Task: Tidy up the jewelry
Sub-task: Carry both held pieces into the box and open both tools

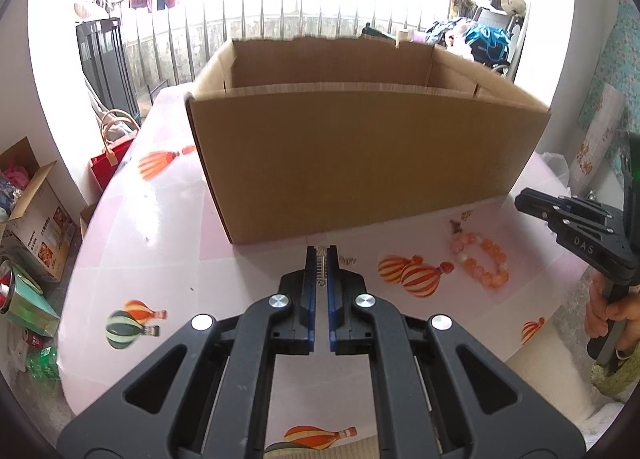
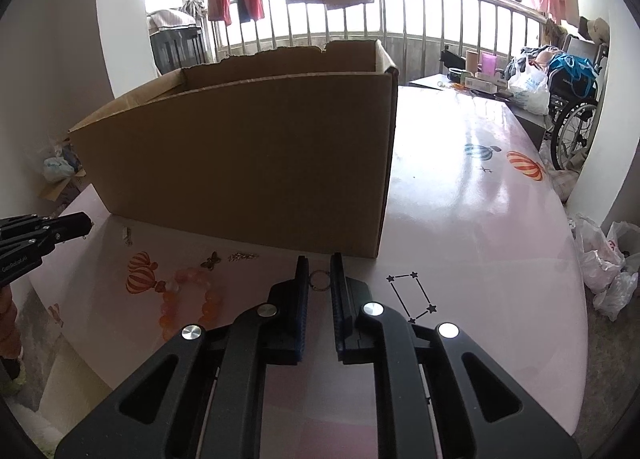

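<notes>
Judging from what lay outside the cardboard box [image 1: 360, 163], the sorting was only starting. The left gripper [image 1: 321, 259] had its claw pressed together on a small silvery pin [image 1: 321, 264], held between the blue pads just in front of the box's near wall. The right gripper [image 2: 320, 279] had its claw drawn in around a thin ring [image 2: 319, 281], which touched both pads, close to the box's near right corner.

A pink and orange bead bracelet [image 1: 482, 264] lay on the tabletop [image 2: 460, 219] between the two grippers, well short of the near edge. Beside it, nearer the box, sat a butterfly charm [image 2: 211, 260] and a short chain piece [image 2: 242, 256]. Another small piece [image 1: 347, 260] lay just right of the left claw.

Neither camera showed the box's floor, so what it already held could not be told. Both pinched pieces would need lifting over the wall, and at least four items remained.
</notes>
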Available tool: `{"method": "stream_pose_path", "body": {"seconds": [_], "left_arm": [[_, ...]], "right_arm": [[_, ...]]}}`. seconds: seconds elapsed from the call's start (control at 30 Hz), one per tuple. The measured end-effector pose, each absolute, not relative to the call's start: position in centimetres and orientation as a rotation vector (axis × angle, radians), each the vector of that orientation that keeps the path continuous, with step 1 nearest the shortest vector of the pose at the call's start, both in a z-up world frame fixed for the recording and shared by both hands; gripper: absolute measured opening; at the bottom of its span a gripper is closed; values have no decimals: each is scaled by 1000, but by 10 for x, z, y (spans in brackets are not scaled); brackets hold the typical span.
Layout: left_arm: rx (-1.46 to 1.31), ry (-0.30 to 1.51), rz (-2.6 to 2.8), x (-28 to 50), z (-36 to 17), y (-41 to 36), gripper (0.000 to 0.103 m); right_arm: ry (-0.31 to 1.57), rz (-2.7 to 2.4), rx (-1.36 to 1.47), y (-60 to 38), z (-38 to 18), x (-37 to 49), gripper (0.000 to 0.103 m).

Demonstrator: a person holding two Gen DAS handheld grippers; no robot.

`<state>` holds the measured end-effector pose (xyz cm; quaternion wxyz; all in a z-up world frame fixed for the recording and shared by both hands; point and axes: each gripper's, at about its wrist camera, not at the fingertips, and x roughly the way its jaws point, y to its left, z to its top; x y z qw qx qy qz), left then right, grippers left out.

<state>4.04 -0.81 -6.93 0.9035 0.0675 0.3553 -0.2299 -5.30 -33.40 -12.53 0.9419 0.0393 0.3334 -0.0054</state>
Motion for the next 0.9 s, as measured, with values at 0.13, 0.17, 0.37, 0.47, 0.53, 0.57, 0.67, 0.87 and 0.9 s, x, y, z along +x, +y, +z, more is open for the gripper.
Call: {"method": "stream_pose_path", "body": {"seconds": [0.13,0.17,0.37,0.47,0.53,0.57,0.67,0.87,0.9], "left_arm": [[128,670,-482,34,-39,-2,4],[123,643,-485,31,-28,0,4],[94,538,-527,34,22,-4,4],[110,531,-530,52,35,-16,4],[131,541,-519,68,39,-26,4],[138,552,-514,75,39,-31,4],[157,605,-504,104,32,-46,4],[201,693,-441,146,8,-62,18],[197,704,-436,149,5,-62,21]], "right_arm": [[628,-5,79,-331,-103,-66,11],[614,-3,82,-331,-97,-69,11],[493,33,88,-328,-48,-71,11],[460,69,104,-325,-29,-59,11],[457,86,106,-326,-19,-41,11],[457,89,100,-326,-17,-35,11],[499,95,101,-329,-15,0,11],[608,74,113,-341,-29,51,12],[626,67,118,-343,-32,56,12]]}}
